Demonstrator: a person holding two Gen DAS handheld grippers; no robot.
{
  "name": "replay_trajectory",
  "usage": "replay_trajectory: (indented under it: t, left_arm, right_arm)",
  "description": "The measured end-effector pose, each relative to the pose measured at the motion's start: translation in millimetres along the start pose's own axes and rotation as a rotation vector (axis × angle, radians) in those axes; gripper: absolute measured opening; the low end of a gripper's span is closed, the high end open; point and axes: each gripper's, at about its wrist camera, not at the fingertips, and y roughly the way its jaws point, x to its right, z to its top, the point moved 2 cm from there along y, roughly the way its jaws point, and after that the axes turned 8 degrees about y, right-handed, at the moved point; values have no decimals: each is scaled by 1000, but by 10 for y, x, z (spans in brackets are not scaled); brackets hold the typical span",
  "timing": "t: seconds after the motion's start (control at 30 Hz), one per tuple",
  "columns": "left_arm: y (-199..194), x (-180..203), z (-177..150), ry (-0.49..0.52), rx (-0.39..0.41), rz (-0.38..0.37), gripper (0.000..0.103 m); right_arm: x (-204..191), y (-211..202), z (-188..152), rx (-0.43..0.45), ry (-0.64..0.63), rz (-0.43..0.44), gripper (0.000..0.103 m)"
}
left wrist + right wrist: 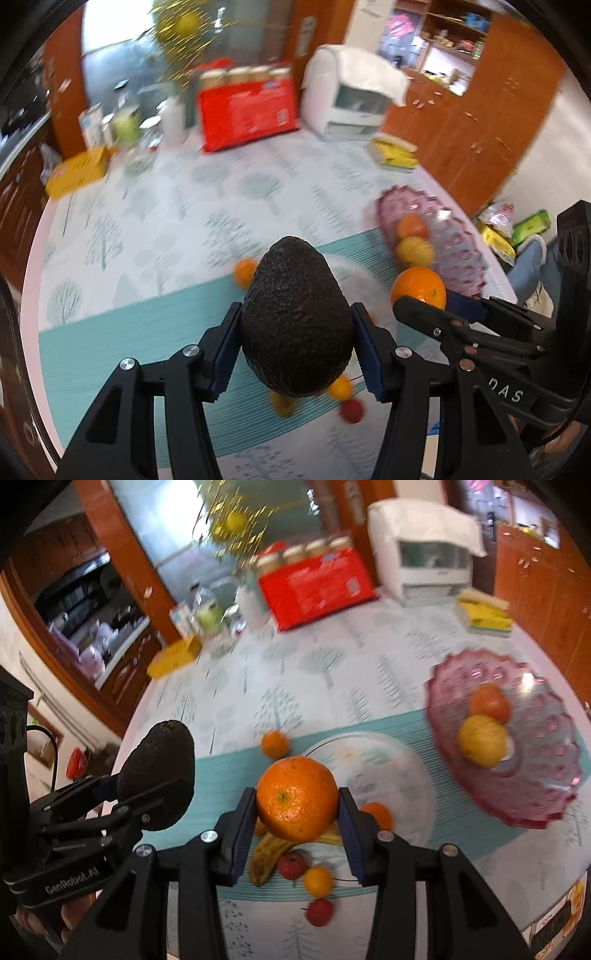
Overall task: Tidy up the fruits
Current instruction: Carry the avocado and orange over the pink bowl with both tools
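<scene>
Both cameras sit just behind their own fingers and look steeply down and forward over the table (155, 206) from above. The left wrist view has an avocado (295, 317) close up at centre, with the right gripper (424, 306) at its right edge. The right wrist view has an orange (297, 797) close up, the left gripper (147, 790) at its left edge. Both share the pink bowl (546, 775), the white plate (402, 775), the red pack (247, 107) and the far cupboards

the avocado (297, 317) sits between the left gripper (295, 347) pads, left of the orange (296, 799) in the right gripper (295, 834); under them a banana (266, 856) lies on the mat (207, 775), a plate (406, 775) behind, the bowl (546, 760) at right holding two fruits
</scene>
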Motion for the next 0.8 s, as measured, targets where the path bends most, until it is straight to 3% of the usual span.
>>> replay_trajectory:
  t: [0.2,0.4,0.8]
  left_arm:
    - [34,645,341,60,27,0,55]
    - [332,1268,727,94,7,19,55]
    - [1207,2072,1134,124,-78,65,55]
  right_arm:
    - [477,-346,162,73,38,2,43]
    - [1135,-506,346,100,91,-22,43]
    - [2373,-388,730,107,153,-88,43]
